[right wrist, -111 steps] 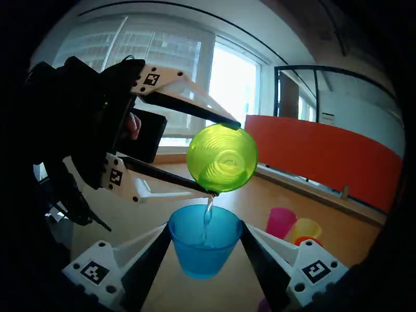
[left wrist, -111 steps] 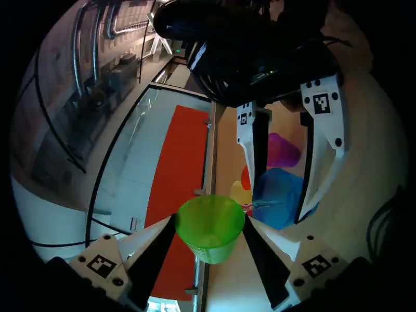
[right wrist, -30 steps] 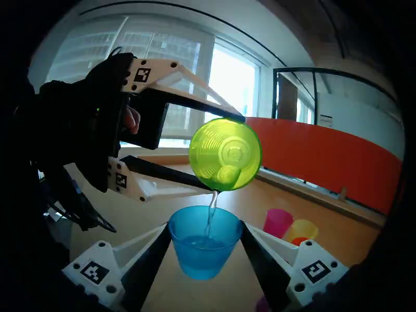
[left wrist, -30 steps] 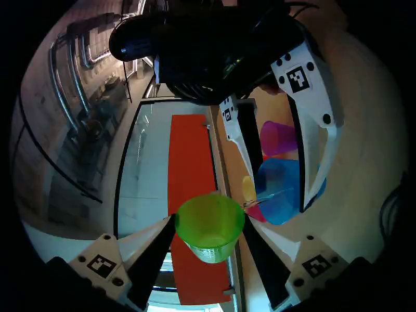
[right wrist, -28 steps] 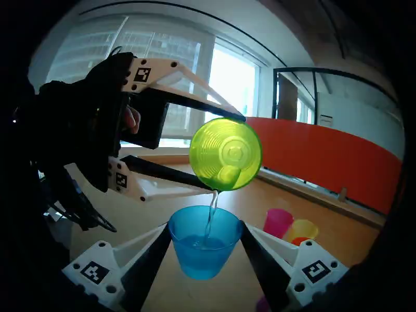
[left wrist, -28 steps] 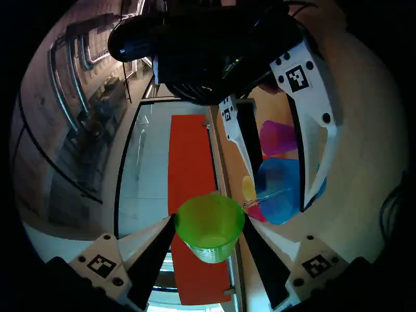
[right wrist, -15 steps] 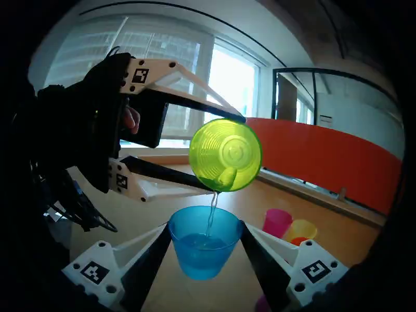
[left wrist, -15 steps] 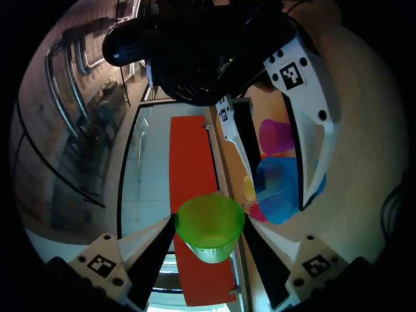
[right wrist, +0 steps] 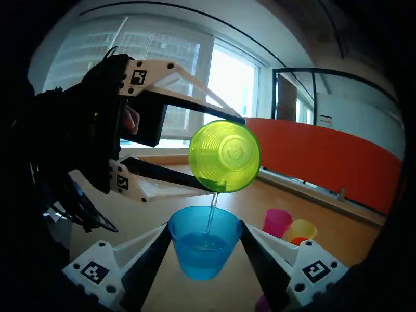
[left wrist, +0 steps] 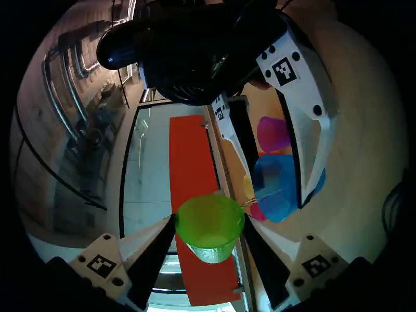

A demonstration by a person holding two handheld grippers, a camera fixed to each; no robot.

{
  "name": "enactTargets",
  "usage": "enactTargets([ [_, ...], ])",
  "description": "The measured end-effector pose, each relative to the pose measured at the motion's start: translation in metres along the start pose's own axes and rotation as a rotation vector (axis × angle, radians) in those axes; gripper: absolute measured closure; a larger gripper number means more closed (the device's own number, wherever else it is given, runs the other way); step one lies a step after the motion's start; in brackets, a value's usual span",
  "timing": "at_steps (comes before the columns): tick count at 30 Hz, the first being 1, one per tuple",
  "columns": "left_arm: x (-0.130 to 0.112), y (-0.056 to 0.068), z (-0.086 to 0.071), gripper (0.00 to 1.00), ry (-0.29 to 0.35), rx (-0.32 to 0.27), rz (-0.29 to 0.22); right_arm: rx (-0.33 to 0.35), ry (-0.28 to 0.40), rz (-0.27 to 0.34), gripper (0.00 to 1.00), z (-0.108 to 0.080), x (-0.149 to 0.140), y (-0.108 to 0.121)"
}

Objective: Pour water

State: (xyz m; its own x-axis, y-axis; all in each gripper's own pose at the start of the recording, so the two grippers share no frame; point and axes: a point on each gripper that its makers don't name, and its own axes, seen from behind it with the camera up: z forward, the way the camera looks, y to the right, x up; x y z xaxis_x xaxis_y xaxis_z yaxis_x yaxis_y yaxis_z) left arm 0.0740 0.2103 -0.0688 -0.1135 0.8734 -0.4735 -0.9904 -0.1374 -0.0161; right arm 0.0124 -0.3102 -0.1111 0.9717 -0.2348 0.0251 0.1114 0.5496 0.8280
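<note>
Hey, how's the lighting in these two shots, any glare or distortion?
Right gripper view: the window is blown out white, the backlit green cup glows, the blue cup looks sharp. Left gripper view: dimmer, and the fisheye curves the orange panel.

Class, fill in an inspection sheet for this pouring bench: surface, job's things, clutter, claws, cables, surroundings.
Surface: wooden table, spare cups standing on it.
Job's things: green cup tilted, thin stream of water falling into blue cup, which is partly filled.
Clutter: pink cup and yellow cup behind, side by side.
Claws: left claw shut on green cup; right claw shut on blue cup.
Cables: black cables hanging under the left claw's body.
Surroundings: bright windows, orange panel.
</note>
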Motion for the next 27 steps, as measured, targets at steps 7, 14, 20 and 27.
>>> enactTargets([
  [7,0.000,0.002,0.000,0.12,-0.001,-0.001,0.003,-0.001,0.001,0.000,0.06,0.000,0.000,0.000],
  [14,-0.003,-0.002,0.001,0.12,-0.002,0.001,-0.004,-0.001,0.000,-0.001,0.06,0.000,0.001,0.000],
  [20,-0.008,-0.004,0.004,0.12,-0.008,-0.001,-0.050,-0.005,0.002,-0.001,0.06,0.000,0.002,0.000],
  [27,-0.022,-0.001,0.008,0.12,-0.027,-0.013,-0.195,-0.013,0.003,-0.003,0.06,-0.002,0.003,0.002],
])
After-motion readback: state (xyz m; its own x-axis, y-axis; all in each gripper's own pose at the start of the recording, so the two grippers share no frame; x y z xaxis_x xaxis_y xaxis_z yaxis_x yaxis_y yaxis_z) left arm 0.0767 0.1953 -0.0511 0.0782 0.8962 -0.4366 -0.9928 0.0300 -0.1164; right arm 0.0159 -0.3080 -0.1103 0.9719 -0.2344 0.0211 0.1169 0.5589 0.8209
